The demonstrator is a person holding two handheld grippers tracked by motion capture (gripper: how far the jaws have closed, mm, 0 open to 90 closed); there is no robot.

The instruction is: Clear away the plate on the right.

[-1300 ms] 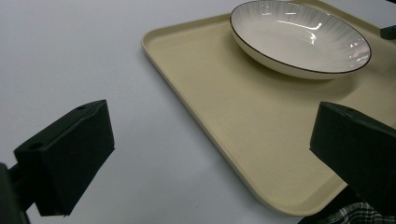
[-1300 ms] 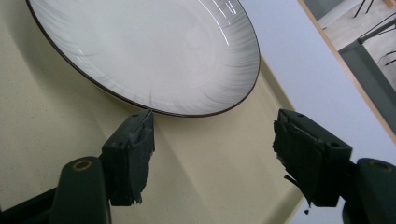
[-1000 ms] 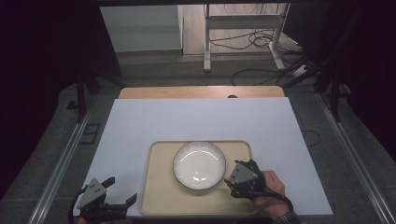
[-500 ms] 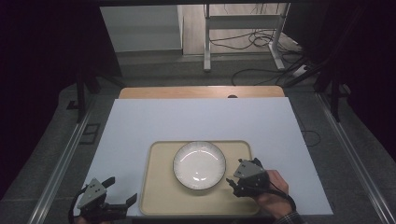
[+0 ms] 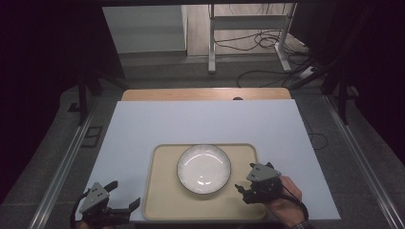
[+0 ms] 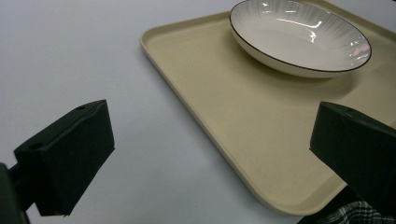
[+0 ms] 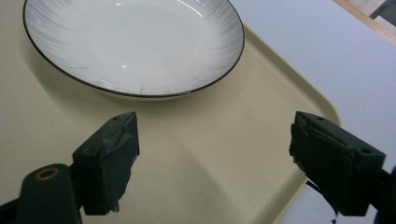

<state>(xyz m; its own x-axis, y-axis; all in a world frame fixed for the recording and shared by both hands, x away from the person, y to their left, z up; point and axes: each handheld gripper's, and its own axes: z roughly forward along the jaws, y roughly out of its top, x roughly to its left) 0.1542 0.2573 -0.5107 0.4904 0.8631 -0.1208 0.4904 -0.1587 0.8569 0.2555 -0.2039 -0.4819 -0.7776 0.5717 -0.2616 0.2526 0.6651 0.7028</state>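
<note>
Count: 2 grippers, 1 tray, 1 bowl, 1 white sheet over a wooden table.

Left gripper [image 5: 122, 198] sits at the near left corner of the sheet [image 5: 200, 124], just off the tray's left edge. Jaws spread wide, nothing between them; from the left gripper view they straddle the tray's near corner and bare sheet.

Tray [image 5: 162, 200]: beige, rectangular, rounded corners, low raised rim, lying flat on the sheet near the person's edge.

Bowl [image 5: 204, 169]: on the tray, roughly centred and toward its far side. Round, shallow, glossy white, faint radial ribbing inside, thin dark line on the rim. Empty, upright.

Right gripper [image 5: 242, 190] is over the tray's near right part, just beside the bowl, not touching it. Jaws have just been opening, now wide apart with only tray surface between them.
</note>
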